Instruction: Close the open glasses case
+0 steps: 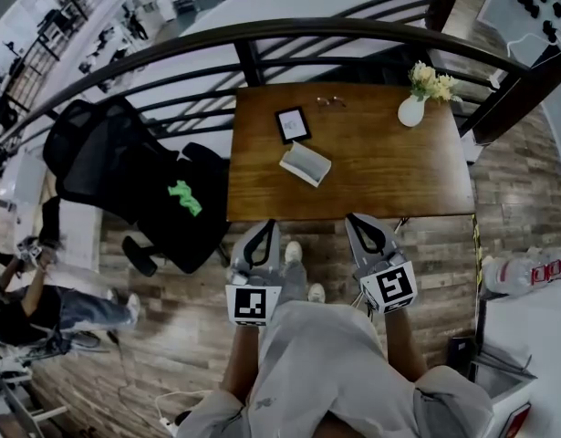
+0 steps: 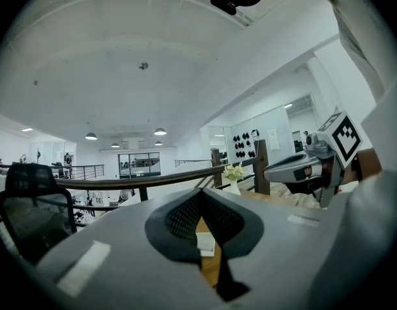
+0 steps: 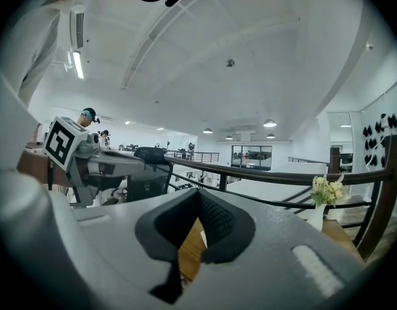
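Observation:
The open glasses case [image 1: 305, 163], white with its lid up, lies on the wooden table [image 1: 389, 176], left of centre. A pair of glasses [image 1: 331, 101] rests near the far edge. My left gripper [image 1: 264, 227] and right gripper [image 1: 358, 220] hover side by side short of the table's near edge, over the floor and well back from the case. Both are shut with nothing between the fingers. In the left gripper view the tips [image 2: 199, 193] meet, and the white case [image 2: 204, 243] shows through the gap below them. The right gripper view shows the same closed tips [image 3: 199, 192].
A black tablet [image 1: 292, 124] lies just behind the case. A white vase of flowers [image 1: 412, 108] stands at the table's far right corner. A curved dark railing [image 1: 262, 35] runs behind the table. A black office chair [image 1: 125, 181] stands to the left.

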A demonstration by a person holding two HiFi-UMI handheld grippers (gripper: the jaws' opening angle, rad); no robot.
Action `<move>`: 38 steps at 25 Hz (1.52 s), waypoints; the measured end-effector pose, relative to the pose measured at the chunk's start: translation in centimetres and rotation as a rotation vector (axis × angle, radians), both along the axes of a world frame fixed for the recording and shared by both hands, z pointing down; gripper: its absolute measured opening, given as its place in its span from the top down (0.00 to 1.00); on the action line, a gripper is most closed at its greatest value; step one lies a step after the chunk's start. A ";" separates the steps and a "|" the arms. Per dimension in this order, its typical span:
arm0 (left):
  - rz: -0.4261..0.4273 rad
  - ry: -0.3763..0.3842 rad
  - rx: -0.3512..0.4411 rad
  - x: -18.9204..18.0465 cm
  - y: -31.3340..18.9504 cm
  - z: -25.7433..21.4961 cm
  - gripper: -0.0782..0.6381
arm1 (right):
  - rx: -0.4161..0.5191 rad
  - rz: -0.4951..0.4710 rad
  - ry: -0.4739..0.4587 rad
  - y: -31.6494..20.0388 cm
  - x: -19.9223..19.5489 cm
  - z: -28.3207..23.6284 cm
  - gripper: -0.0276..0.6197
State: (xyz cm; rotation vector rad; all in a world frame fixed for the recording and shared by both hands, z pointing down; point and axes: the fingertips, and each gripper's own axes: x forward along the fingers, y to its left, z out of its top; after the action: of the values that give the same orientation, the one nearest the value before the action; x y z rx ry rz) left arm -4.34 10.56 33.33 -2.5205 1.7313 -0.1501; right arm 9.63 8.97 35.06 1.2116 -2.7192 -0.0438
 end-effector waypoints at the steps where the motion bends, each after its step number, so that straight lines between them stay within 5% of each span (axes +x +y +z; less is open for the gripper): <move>1: 0.002 -0.001 -0.001 -0.1 -0.7 0.1 0.86 | -0.002 0.003 0.001 -0.7 -0.1 0.1 0.95; 24: 0.122 0.040 -0.025 -2.8 -15.9 0.6 0.86 | -0.055 0.085 0.009 -14.3 -4.2 0.9 0.95; 38: 0.278 0.018 -0.141 -3.2 -23.0 7.7 0.86 | -0.154 0.194 0.069 -20.7 -5.6 6.2 0.95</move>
State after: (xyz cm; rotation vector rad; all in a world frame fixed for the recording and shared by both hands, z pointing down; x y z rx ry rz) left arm -7.57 -12.49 41.04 -2.8387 1.4012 -0.2386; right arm 4.00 -11.69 41.25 1.3927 -2.4830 0.1417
